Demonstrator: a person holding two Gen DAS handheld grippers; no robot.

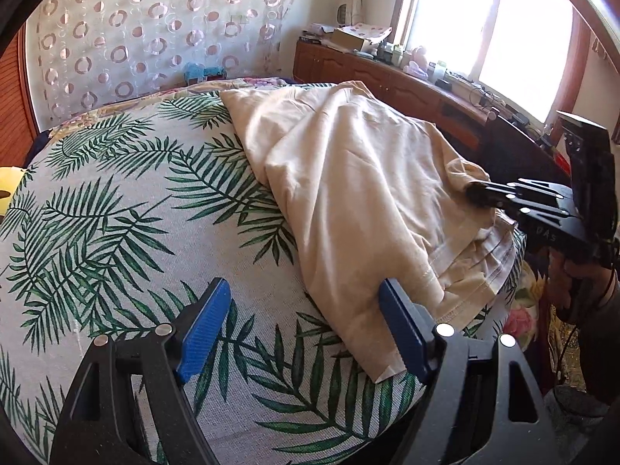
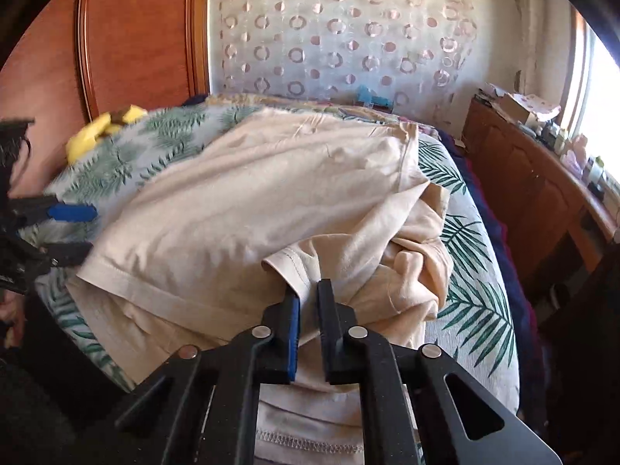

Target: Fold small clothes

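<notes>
A cream garment (image 1: pixel 360 178) lies on a palm-leaf cloth (image 1: pixel 128 209) over the bed. My left gripper (image 1: pixel 302 294) is open and empty, its right finger touching the garment's near hem corner. It also shows at the left edge of the right wrist view (image 2: pixel 69 228). My right gripper (image 2: pixel 308 290) is shut on a bunched fold of the cream garment (image 2: pixel 252 201) near its sleeve side. It shows at the right in the left wrist view (image 1: pixel 474 192), pinching the cloth's right edge.
A yellow object (image 2: pixel 97 131) lies at the far left of the bed. A wooden cabinet (image 1: pixel 387 73) with clutter runs under the window on the right. A wooden headboard (image 2: pixel 131 35) and patterned curtain (image 2: pixel 348 31) stand behind.
</notes>
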